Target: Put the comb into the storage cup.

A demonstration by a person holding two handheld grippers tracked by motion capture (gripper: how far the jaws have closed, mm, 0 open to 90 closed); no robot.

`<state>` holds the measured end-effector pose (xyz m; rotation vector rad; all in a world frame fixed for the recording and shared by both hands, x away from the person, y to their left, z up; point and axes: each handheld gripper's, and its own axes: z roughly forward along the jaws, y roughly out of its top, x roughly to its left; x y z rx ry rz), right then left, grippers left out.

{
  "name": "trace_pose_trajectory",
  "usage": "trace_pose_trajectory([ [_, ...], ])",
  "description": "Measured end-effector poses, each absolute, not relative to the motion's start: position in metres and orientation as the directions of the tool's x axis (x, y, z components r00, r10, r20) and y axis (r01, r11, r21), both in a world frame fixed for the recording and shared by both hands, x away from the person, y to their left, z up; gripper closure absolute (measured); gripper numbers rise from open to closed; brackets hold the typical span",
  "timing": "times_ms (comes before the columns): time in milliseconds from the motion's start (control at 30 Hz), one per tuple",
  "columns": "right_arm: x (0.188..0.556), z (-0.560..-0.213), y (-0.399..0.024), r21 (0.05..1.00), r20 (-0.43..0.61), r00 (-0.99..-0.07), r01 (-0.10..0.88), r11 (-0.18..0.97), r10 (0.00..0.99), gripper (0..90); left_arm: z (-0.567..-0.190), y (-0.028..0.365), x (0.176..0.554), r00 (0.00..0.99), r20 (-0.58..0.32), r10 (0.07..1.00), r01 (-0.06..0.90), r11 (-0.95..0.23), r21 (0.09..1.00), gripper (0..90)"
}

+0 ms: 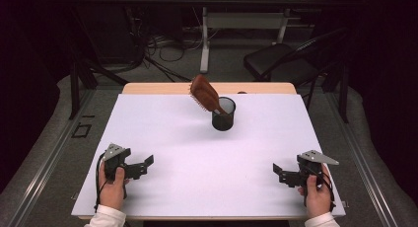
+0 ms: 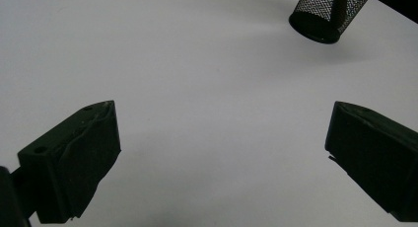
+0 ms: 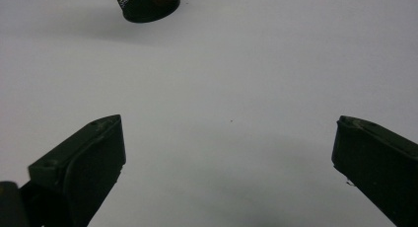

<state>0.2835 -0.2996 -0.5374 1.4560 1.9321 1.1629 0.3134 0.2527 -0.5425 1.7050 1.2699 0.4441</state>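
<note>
At the near edge of the white table (image 1: 162, 138), I hold my left gripper (image 1: 140, 167) and my right gripper (image 1: 283, 173) low and well apart, each with its jaws spread wide and nothing between them. The brown hairbrush (image 1: 204, 94) stands handle-down in the black mesh cup (image 1: 223, 114) toward the far middle of the table, its bristled head leaning up and to the left over the rim. Both sets of jaws angle inward toward the cup, which sits well clear of either. I judge this a resting stance that keeps both hands ready and the approach open.
</note>
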Motion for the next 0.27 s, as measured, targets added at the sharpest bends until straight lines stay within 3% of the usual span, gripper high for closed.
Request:
trace_pose_trajectory([
  [267, 0.2842, -0.5377, -0.3007, 0.831, 0.129, -0.337, 0.549, 0.084, 0.933, 0.0, -0.5429, 0.253, 0.3151, 0.39, -0.233, 0.891, 0.553, -0.024, 0.833, 0.6],
])
